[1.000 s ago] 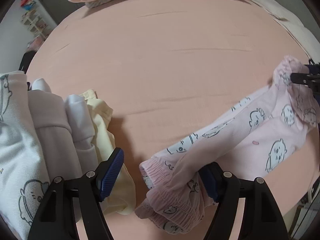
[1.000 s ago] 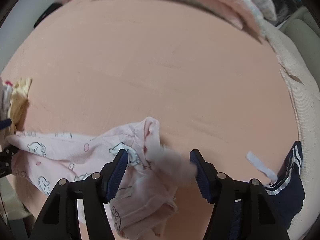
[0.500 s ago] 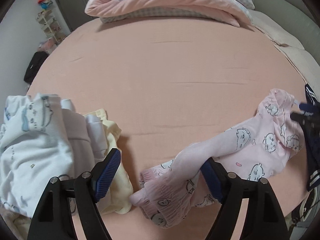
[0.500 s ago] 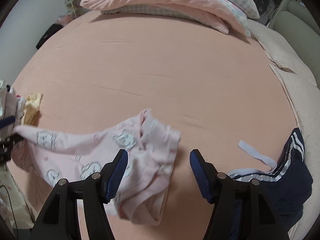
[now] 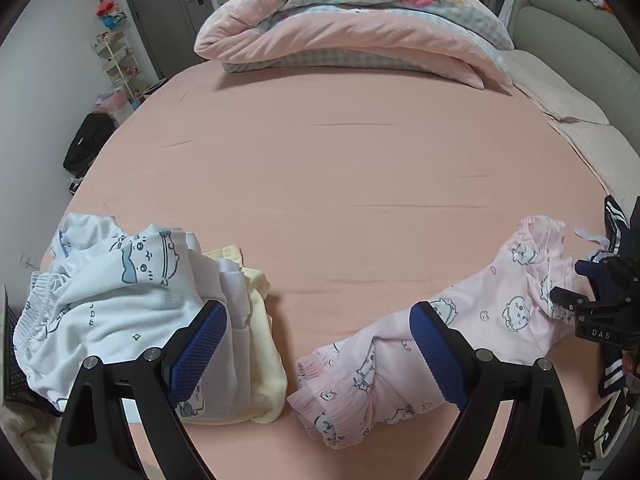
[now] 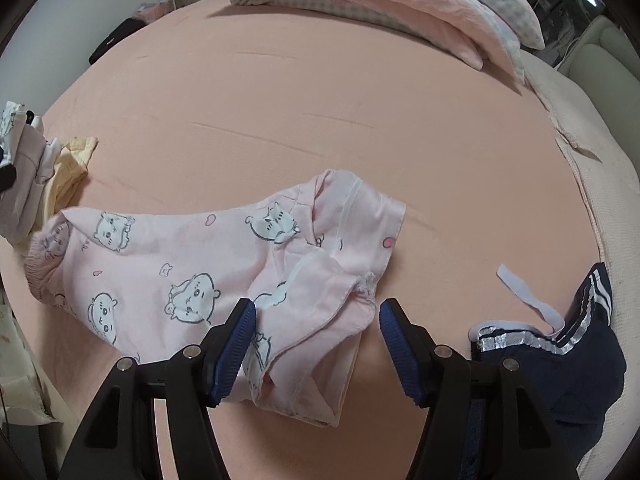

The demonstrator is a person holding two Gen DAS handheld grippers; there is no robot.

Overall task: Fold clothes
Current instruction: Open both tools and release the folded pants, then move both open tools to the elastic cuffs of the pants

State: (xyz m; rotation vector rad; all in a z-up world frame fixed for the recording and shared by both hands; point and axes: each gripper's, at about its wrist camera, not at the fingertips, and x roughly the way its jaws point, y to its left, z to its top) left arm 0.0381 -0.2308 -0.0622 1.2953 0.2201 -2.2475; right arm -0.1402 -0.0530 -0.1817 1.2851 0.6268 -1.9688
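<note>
Pink pyjama trousers (image 5: 480, 320) with cartoon prints lie stretched across the pink bed sheet (image 5: 320, 160). Their gathered cuff end rests under my left gripper (image 5: 316, 344), whose jaws are opening with nothing pressed between the blue pads. In the right wrist view the trousers (image 6: 180, 248) lie loosely rumpled. Their waist end sits below my right gripper (image 6: 316, 344), which is open and hovers over the cloth without gripping it. The right gripper (image 5: 592, 312) also shows at the right edge of the left wrist view.
A pile of folded clothes (image 5: 120, 292), light blue, white and yellow, sits at the left near the bed edge. A navy garment (image 6: 560, 360) with white stripes and a white strip (image 6: 528, 296) lie at the right. A rolled quilt (image 5: 352, 28) lies across the far side.
The left gripper has let go of the trouser cuff, spread wider and risen away from the bed. The waist end dropped from the right gripper and now lies flat on the sheet.
</note>
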